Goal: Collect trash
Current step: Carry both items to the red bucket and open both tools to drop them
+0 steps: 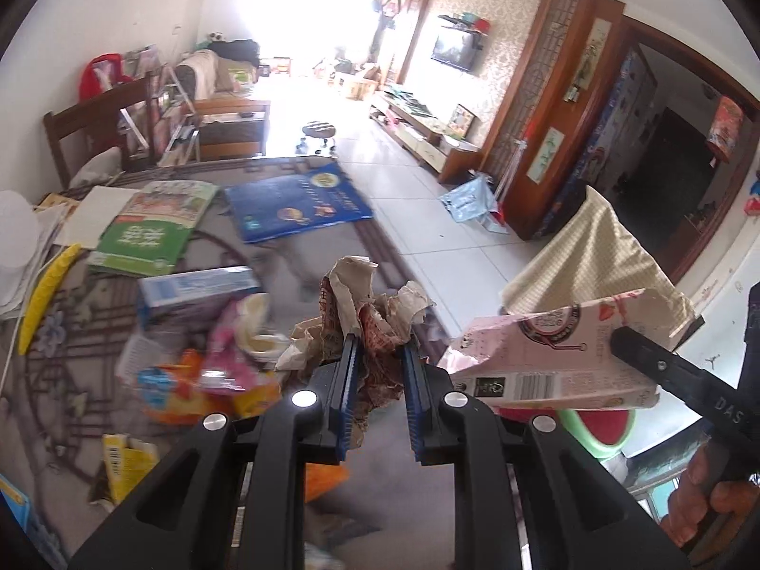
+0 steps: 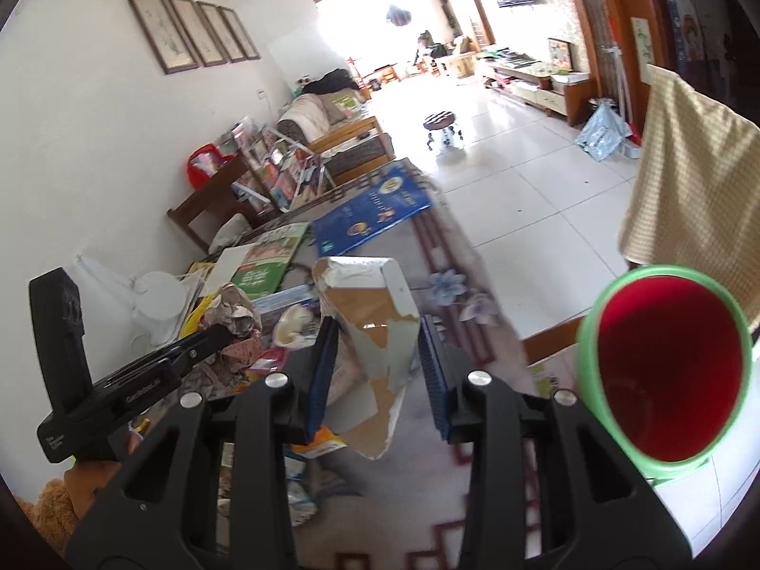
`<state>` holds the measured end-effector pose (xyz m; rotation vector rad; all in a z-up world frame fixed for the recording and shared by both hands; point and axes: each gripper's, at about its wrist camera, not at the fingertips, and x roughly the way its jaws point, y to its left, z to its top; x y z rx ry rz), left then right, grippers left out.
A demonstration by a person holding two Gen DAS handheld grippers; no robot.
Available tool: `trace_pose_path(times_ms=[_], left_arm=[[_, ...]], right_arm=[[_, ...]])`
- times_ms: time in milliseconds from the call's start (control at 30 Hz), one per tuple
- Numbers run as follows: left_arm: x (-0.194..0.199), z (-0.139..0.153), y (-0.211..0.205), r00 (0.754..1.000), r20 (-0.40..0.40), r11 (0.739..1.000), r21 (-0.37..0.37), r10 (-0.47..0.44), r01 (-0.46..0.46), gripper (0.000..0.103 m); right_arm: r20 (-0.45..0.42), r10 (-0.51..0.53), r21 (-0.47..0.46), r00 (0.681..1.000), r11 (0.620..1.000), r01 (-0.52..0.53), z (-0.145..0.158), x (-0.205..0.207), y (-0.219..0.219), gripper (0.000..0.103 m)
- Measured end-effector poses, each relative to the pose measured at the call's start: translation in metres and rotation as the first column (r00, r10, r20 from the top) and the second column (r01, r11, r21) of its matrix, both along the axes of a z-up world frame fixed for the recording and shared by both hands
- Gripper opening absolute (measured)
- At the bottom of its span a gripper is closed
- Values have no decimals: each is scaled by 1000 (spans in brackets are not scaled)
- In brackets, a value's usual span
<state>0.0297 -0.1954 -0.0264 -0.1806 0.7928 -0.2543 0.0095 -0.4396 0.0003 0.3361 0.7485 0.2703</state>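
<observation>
- Legible writing is scarce: the side of the right gripper, seen from the left wrist camera, shows the letters "DAS"; print on the cartons and books is too blurred to read.
- The left gripper (image 1: 379, 349) pinches a crumpled wad of paper (image 1: 368, 316), brown and cream with red print, between its blue-padded fingers (image 1: 349, 370); the wad fills the gap and bulges above the tips.
- The right gripper (image 2: 377, 351) clamps a torn carton (image 2: 368, 332), its white-and-brown inner side facing the right wrist camera. From the left wrist camera the same carton (image 1: 546, 356) is pink with a round seal, a strawberry picture and a barcode.
- Both pieces are held above the patterned table (image 1: 71, 332), near its right edge.
- A red bin with a green rim (image 2: 665, 365) stands just right of the carton, mouth open toward the camera.
- More trash lies on the table: a pink and orange wrapper heap (image 1: 213, 375), a light blue box (image 1: 199, 287), a yellow torn carton (image 1: 126, 465).
- Farther back lie a blue book (image 1: 297, 202) and a green book (image 1: 152, 228).
</observation>
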Motion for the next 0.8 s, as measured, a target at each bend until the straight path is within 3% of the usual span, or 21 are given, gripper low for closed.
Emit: trace_pose_path(times_ms=[267,500,733,767,800], left_arm=[[10,-1,-118,978,-27,978,-31,-208,207,16],[20,-16,-216,909,-75,909,-103,-411,403,16],[31,-34,-286,861,-95,865,-31,-501,500,16],[32,-35,-292,854,-95,859,-22,-511,511,23],[33,-35,-296,853,-93,857,-8,-513,515,37]], right_arm=[[5,-215,-77,977,974,214,-3,-14,-102,34],[-37,-391,-163,920,910,381,-26,-33,-178,35],[-56,-454,-209,889,876,434,-39,-51,-207,36],[-60,-460,-210,886,874,439,-42,-52,-210,37],[-65,-466,-211,883,871,444,-43,-53,-213,39]])
